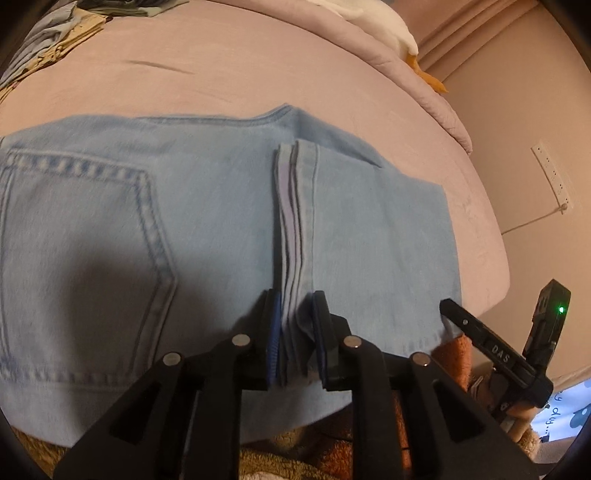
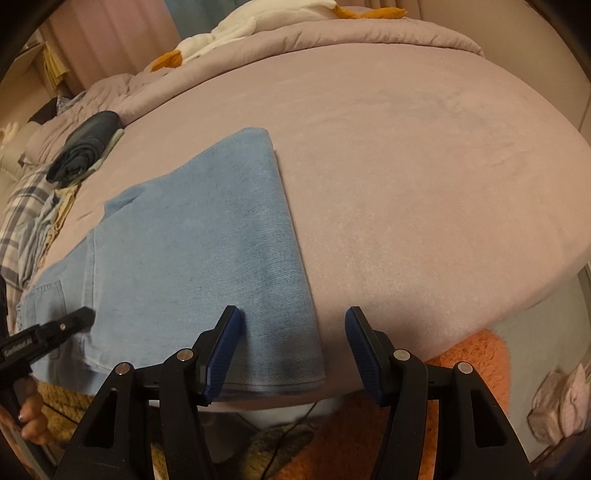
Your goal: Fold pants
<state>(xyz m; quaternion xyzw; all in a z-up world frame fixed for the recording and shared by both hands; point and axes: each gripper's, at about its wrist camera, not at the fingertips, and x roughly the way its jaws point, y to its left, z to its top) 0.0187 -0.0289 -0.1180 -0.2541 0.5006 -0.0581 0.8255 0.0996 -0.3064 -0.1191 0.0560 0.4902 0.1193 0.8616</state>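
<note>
Down at 6 o'clock in the left wrist view, the left claw (image 1: pixel 295 332) pinched the stacked hem edges of the jeans (image 1: pixel 147 229), its 2 blue pads pressed against either side of the layered cuffs (image 1: pixel 293 229). Those cuffs ran from the claw toward 12 o'clock, lying on top of the seat of the pale blue denim. A back pocket (image 1: pixel 85 251) with double stitching filled the 9 o'clock side, partly under the claw's shadow. The jeans lay flat on the mauve bed (image 1: pixel 258 66), their near edge reaching the mattress edge. At 4 o'clock the right claw (image 1: pixel 458 314) showed as a black finger just beside the denim's right edge, with a green light glowing on its body. A white and orange plush toy (image 1: pixel 399 33) sat at 1 o'clock, and a heap of clothes (image 1: pixel 55 33) lay at 11 o'clock.

Over in the right wrist view, the right claw (image 2: pixel 293 343) stood spread wide and gripped nothing; its left pad hovered over the folded leg portion of the jeans (image 2: pixel 207 251), its right pad over bare bed (image 2: pixel 424 166). The folded denim stretched from 6 o'clock toward 11 o'clock. At 9 o'clock the left claw (image 2: pixel 79 317) touched the denim. A dark folded garment (image 2: pixel 88 144) rested at 10 o'clock, and the plush toy (image 2: pixel 236 33) lay at 12 o'clock.
</note>
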